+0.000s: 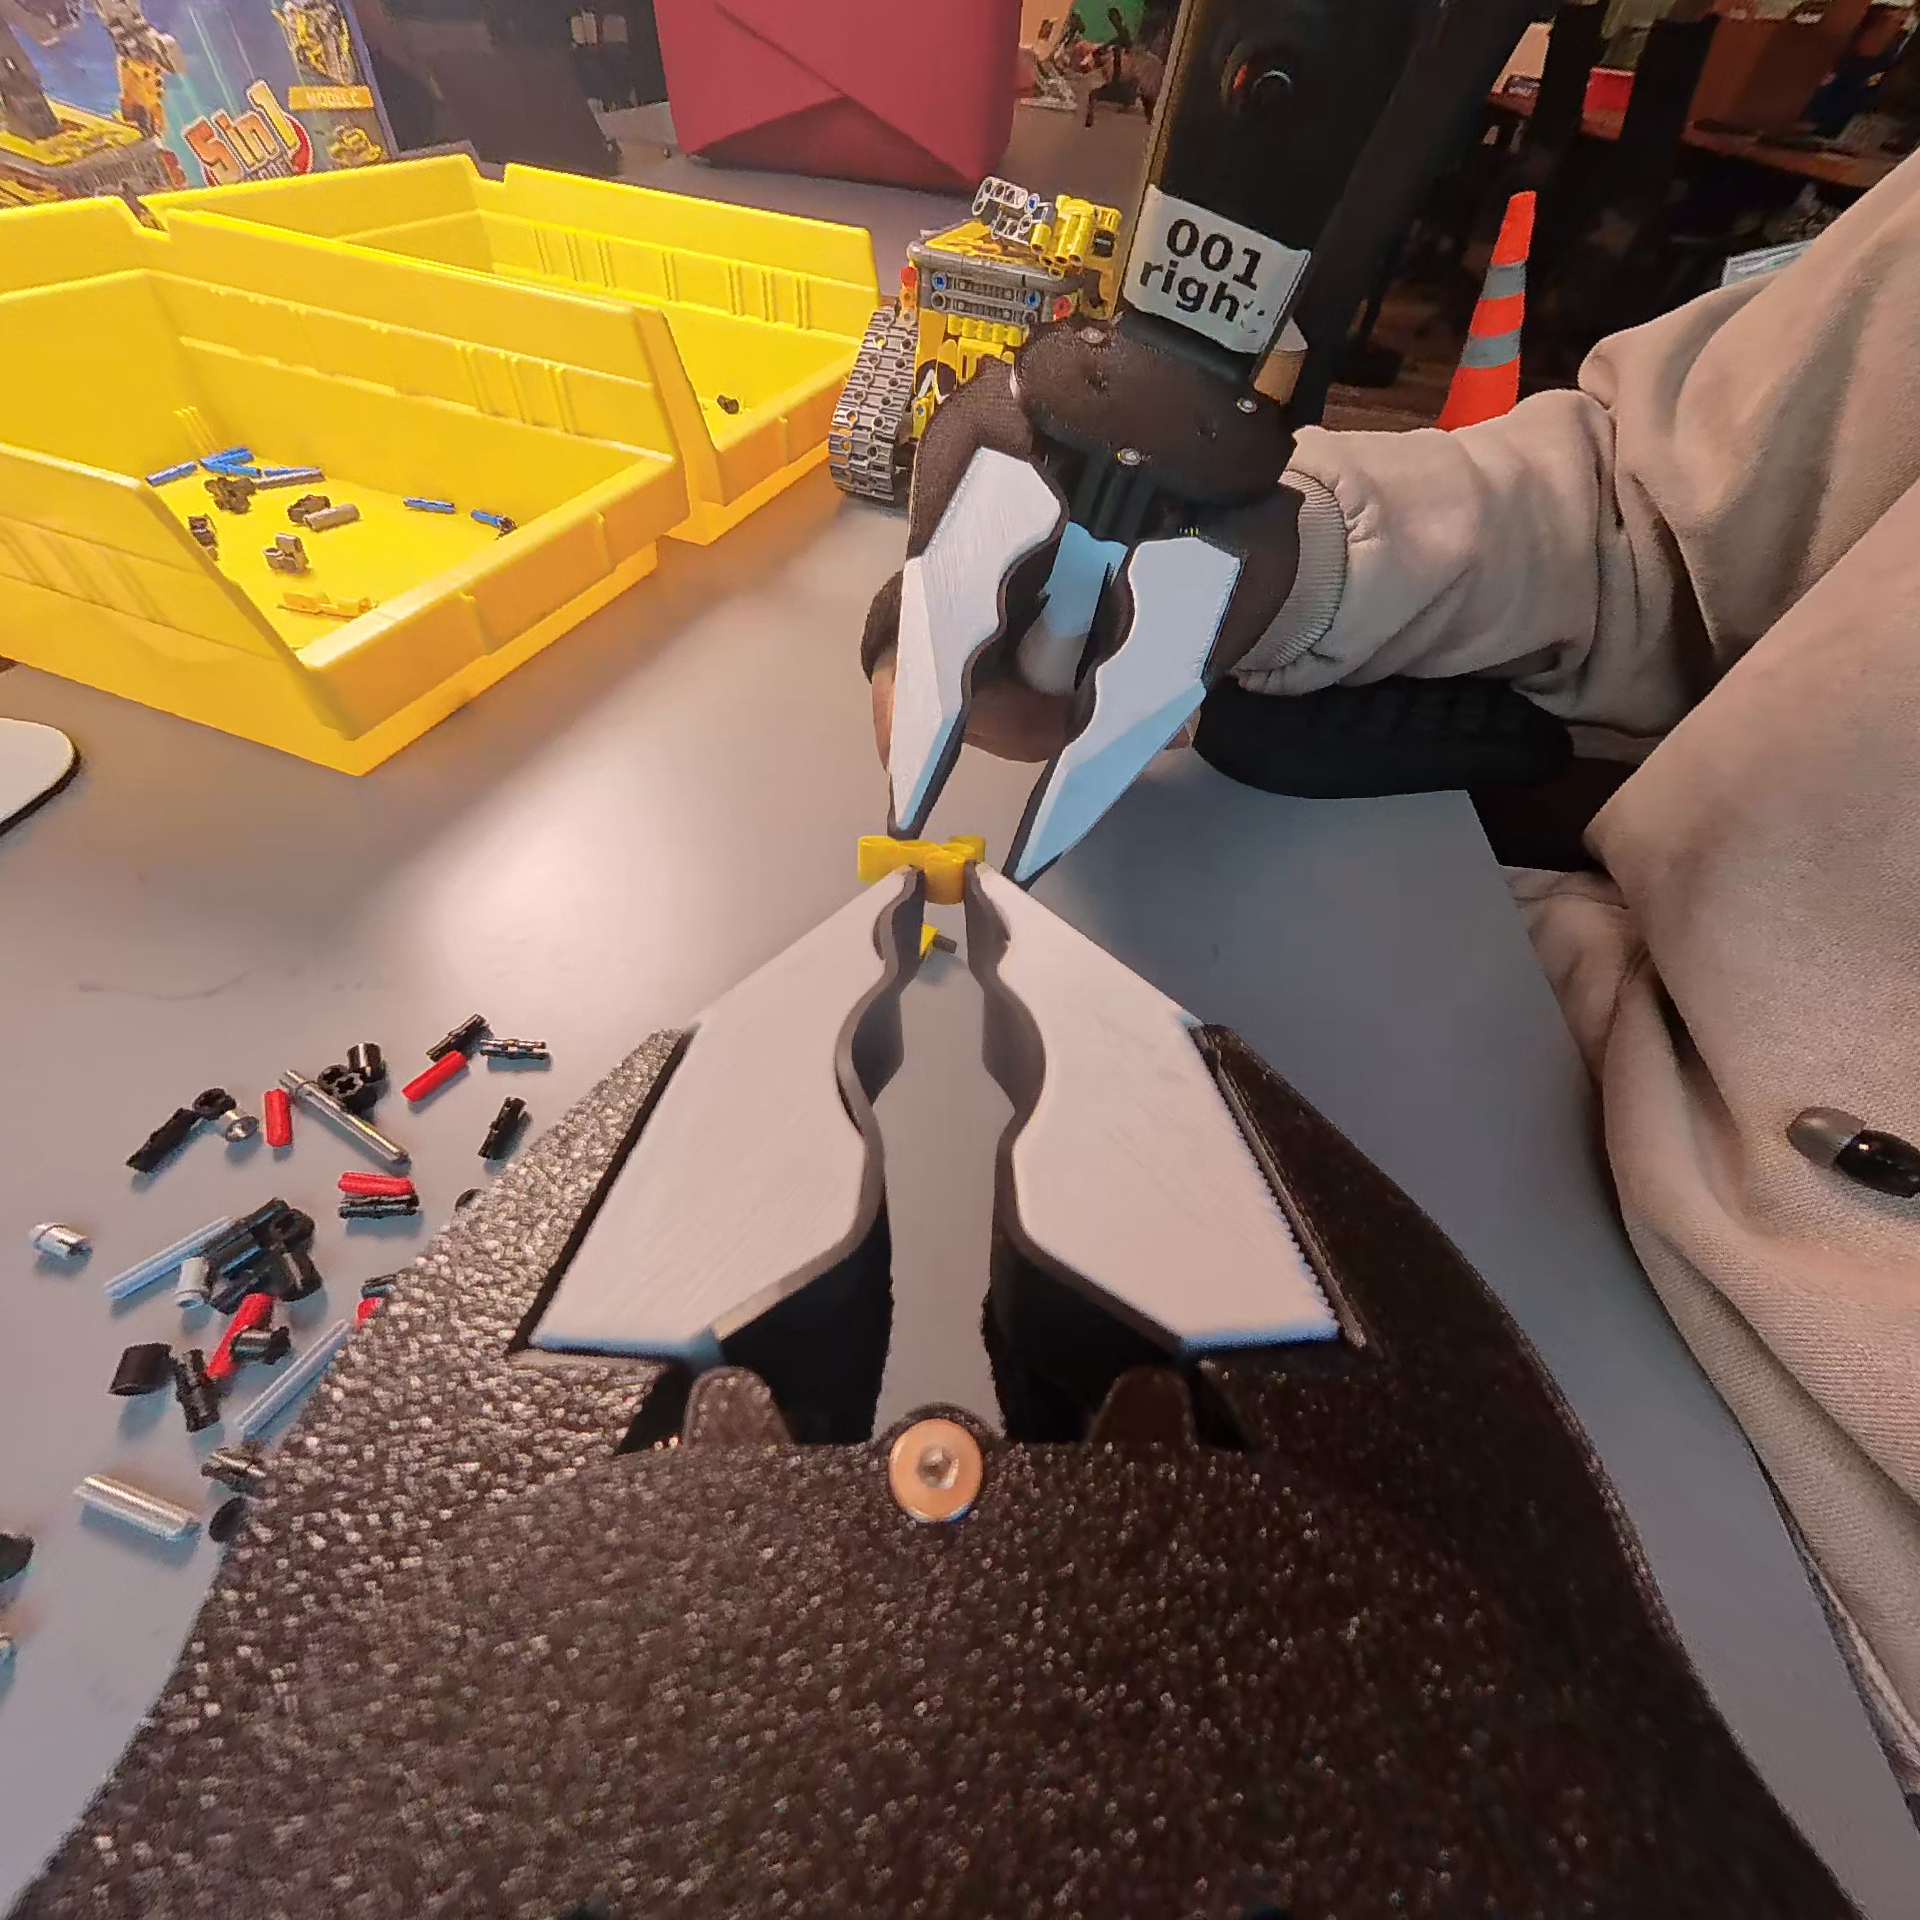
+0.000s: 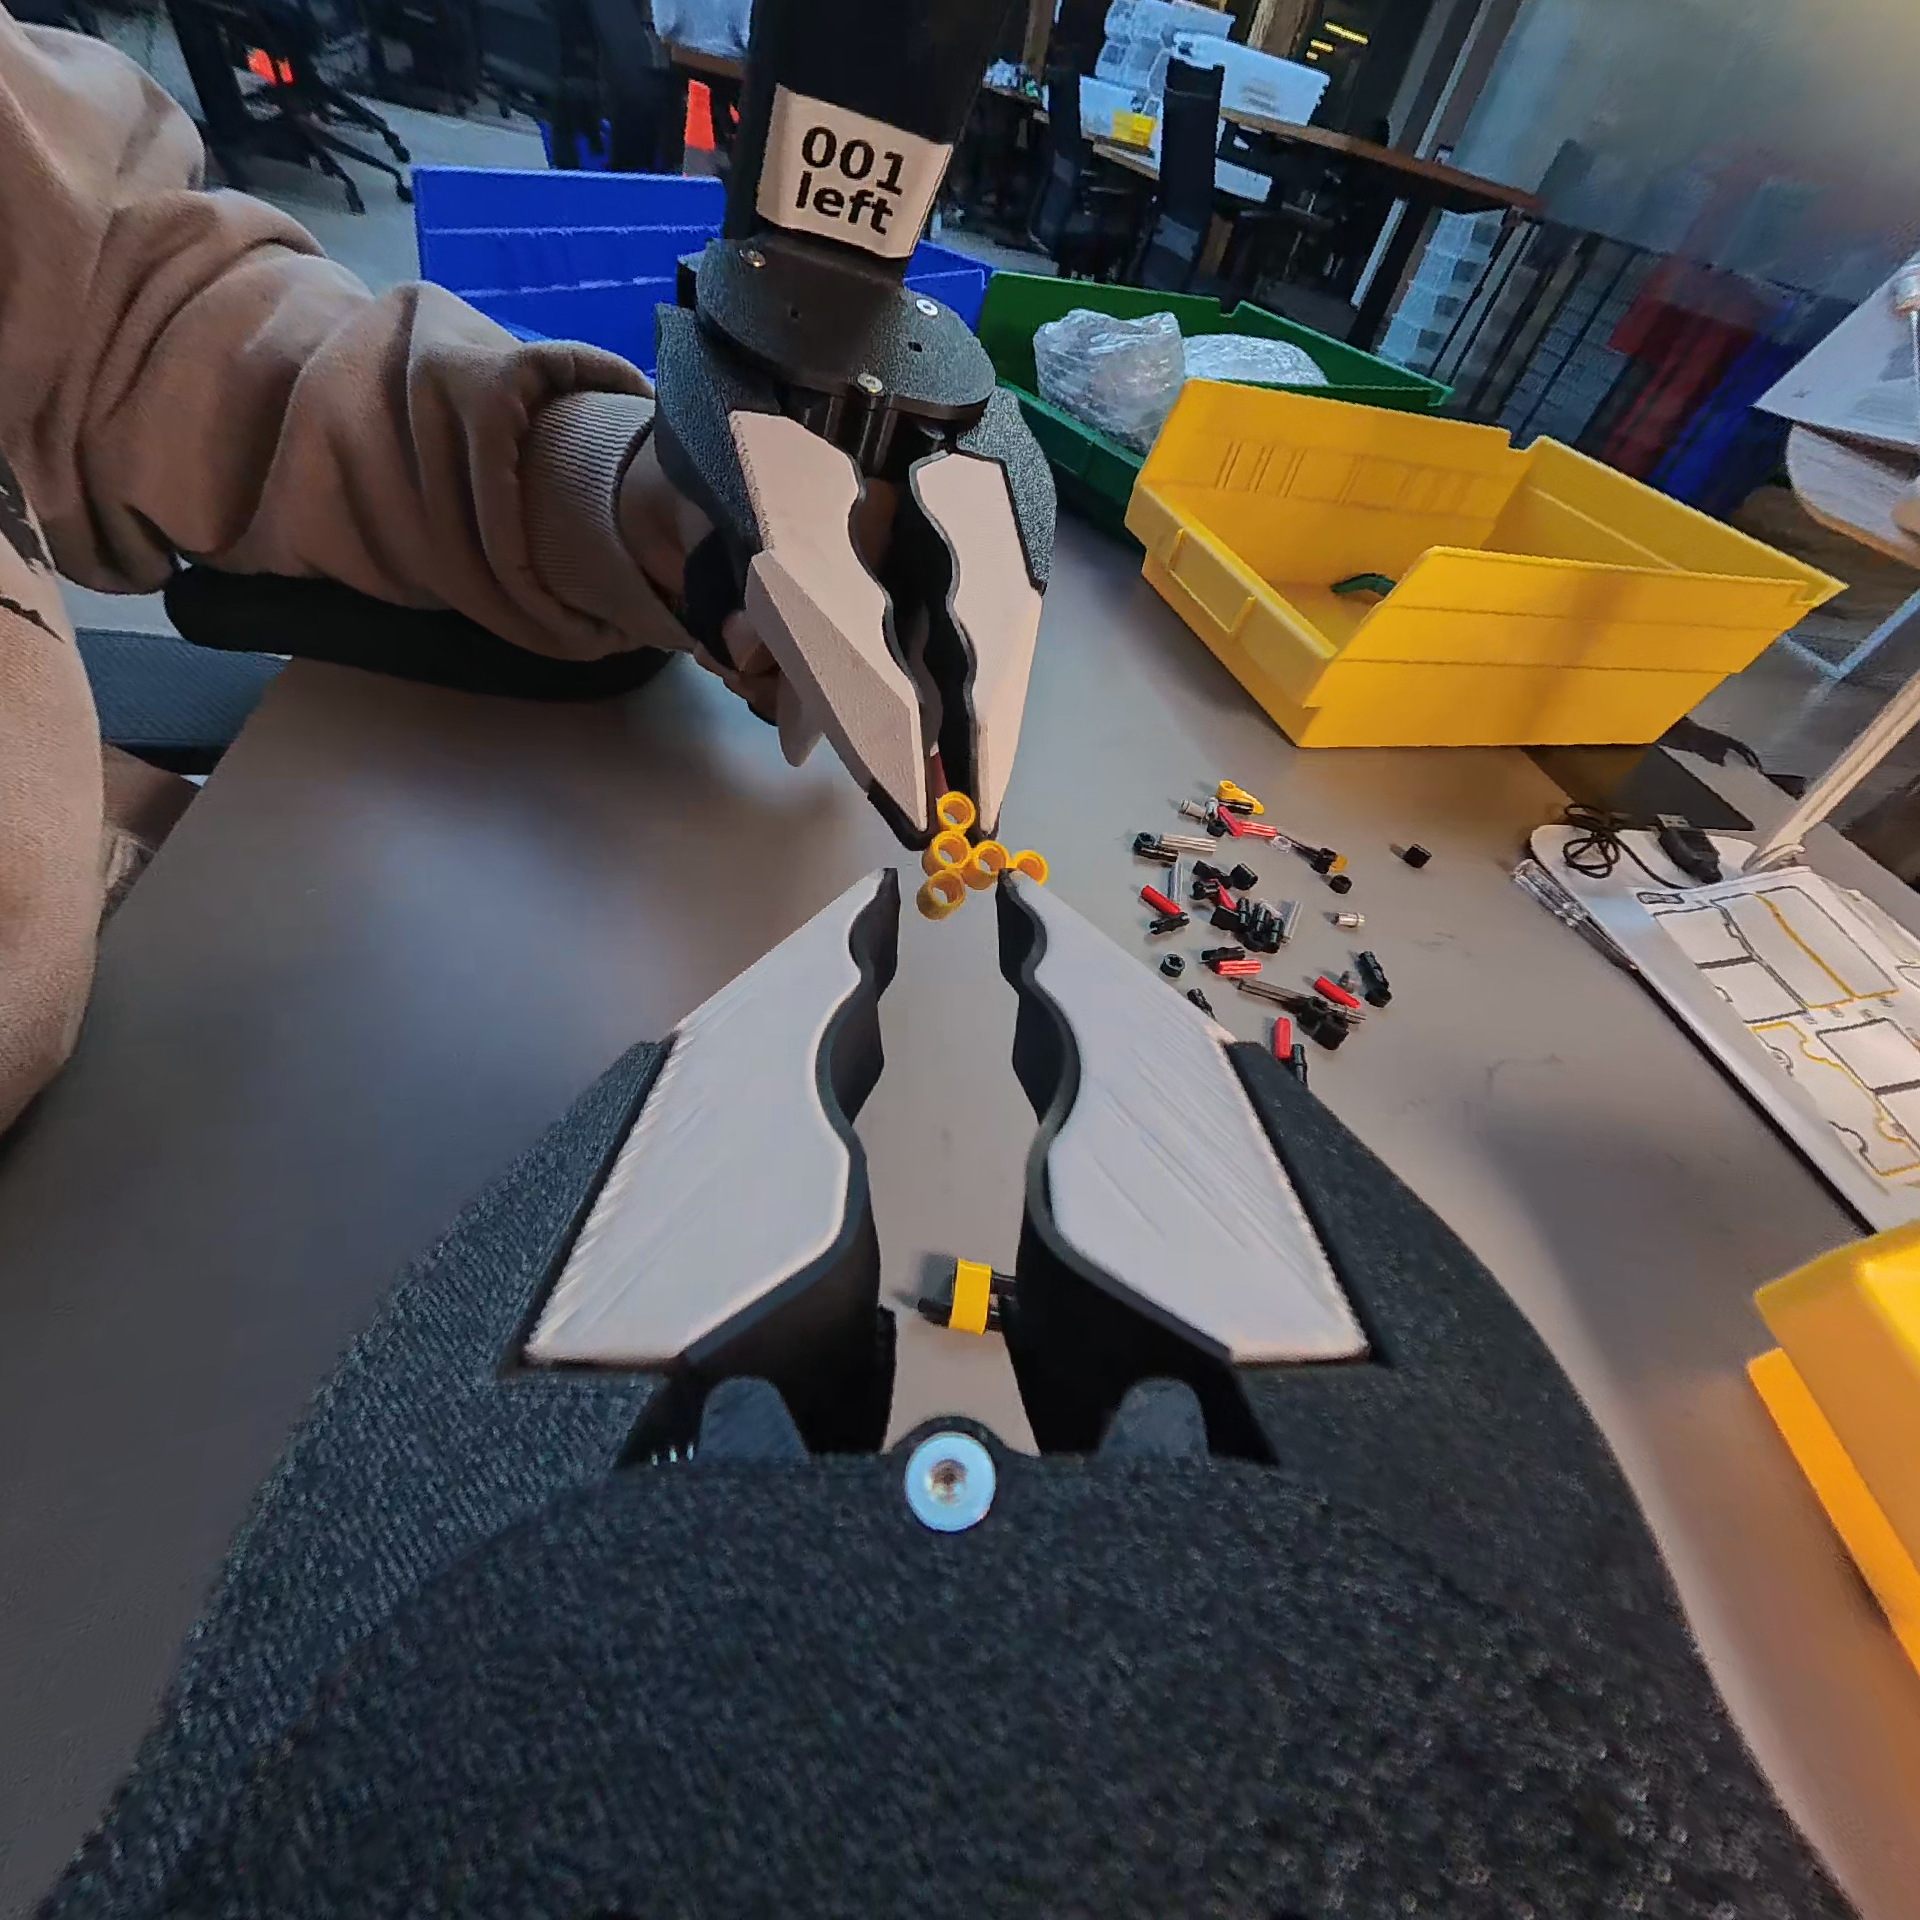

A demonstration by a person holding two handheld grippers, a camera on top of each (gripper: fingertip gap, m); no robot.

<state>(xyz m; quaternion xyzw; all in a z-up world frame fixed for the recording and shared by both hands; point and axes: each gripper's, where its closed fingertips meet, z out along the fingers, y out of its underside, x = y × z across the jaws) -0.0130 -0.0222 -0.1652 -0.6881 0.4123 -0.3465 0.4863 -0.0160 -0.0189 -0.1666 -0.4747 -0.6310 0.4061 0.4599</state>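
My left gripper (image 1: 943,881) is shut on a yellow plastic connector with several round holes (image 1: 920,857) and holds it just above the grey table (image 1: 520,883). In the right wrist view the connector (image 2: 966,862) hangs from the left gripper's tips (image 2: 951,821). My right gripper (image 2: 945,883) is open, with its tips on either side of the connector; one fingertip (image 2: 1023,883) is at one of its rings. From the left wrist view the right gripper (image 1: 964,850) comes down from above. A small yellow part with a black pin (image 2: 971,1294) lies on the table under it.
Loose black, red and grey pins lie on the table (image 1: 270,1195) (image 2: 1257,914). Yellow bins (image 1: 416,644) (image 2: 1455,623) stand behind, with a green bin (image 2: 1081,436), a blue bin (image 2: 561,249) and a tracked yellow model (image 1: 966,312). A printed sheet (image 2: 1787,1018) lies at the right. Only a small space, under 4 cm, lies between the two pairs of fingers.
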